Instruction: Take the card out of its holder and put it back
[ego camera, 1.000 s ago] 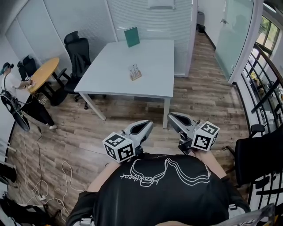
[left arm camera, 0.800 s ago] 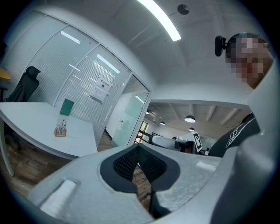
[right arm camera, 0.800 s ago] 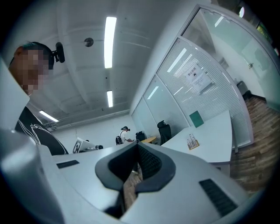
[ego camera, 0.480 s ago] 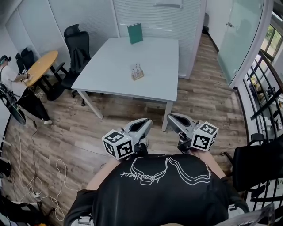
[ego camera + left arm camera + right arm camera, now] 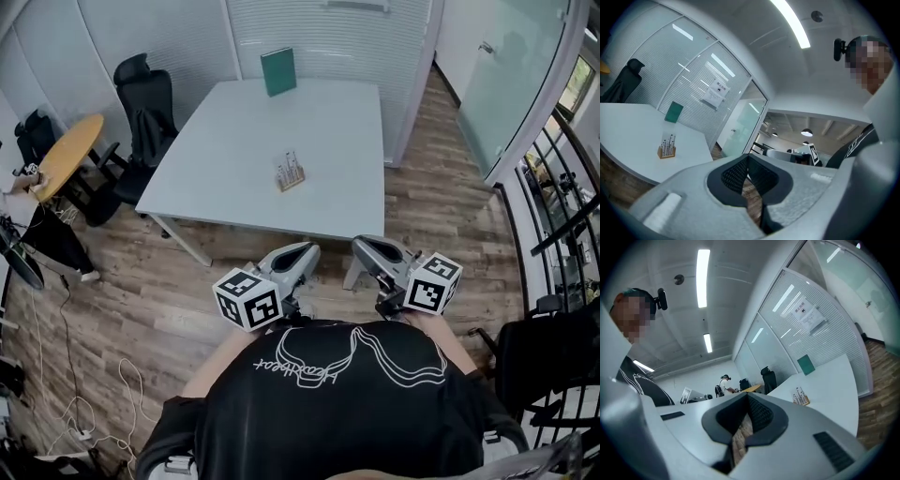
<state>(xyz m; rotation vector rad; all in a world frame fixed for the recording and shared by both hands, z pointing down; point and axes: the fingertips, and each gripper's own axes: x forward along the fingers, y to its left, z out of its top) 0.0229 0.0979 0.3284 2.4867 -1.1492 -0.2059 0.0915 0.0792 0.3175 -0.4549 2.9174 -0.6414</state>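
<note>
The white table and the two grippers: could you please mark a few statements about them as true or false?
1. The card holder stands on the white table. True.
2. The left gripper holds a card. False: it is shut and empty.
3. A green board stands at the table's far edge. True.
4. The right gripper touches the card holder. False: it is shut, empty and well short of the holder.
</note>
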